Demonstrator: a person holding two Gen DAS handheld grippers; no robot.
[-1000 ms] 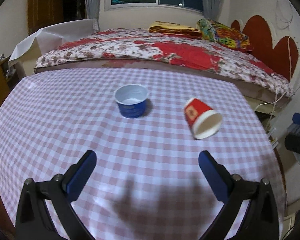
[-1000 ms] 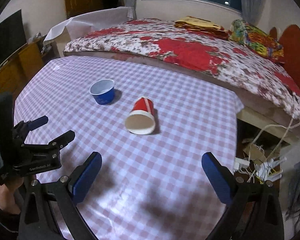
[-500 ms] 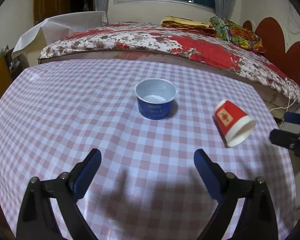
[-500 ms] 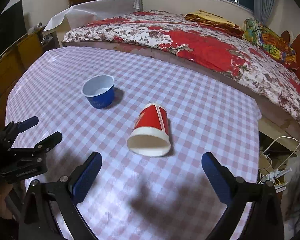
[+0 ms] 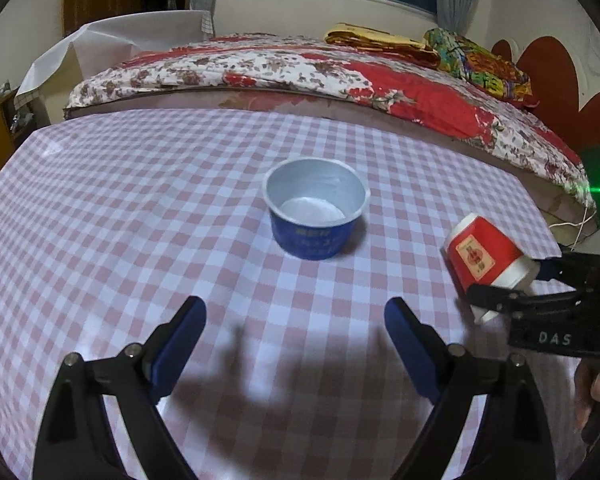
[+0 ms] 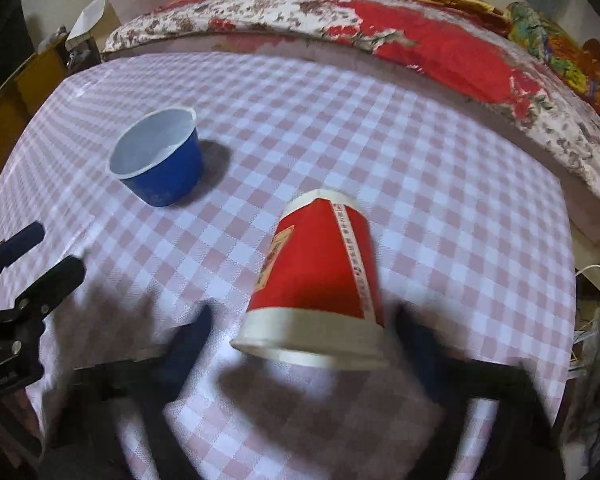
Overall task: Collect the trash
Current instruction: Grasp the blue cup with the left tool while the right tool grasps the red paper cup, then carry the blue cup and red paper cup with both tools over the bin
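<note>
Both grippers have dropped closer to the table (image 5: 100,208) since the earlier frame, and the right gripper (image 6: 300,344) has just been closing, its jaws now bracketing the wide rim of the red cup (image 6: 320,268) without clearly pressing it. The cup lies on its side, mouth toward the jaws, long axis running away to the far side. The left gripper (image 5: 296,332) has just narrowed slightly but stays wide and empty; the blue tub (image 5: 314,216) stands upright just beyond it. Only "DAS" is legible, on the right gripper's body.

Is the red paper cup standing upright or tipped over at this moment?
Tipped over. The red paper cup lies on its side on the checked tablecloth, its open white rim facing the right wrist camera.
</note>
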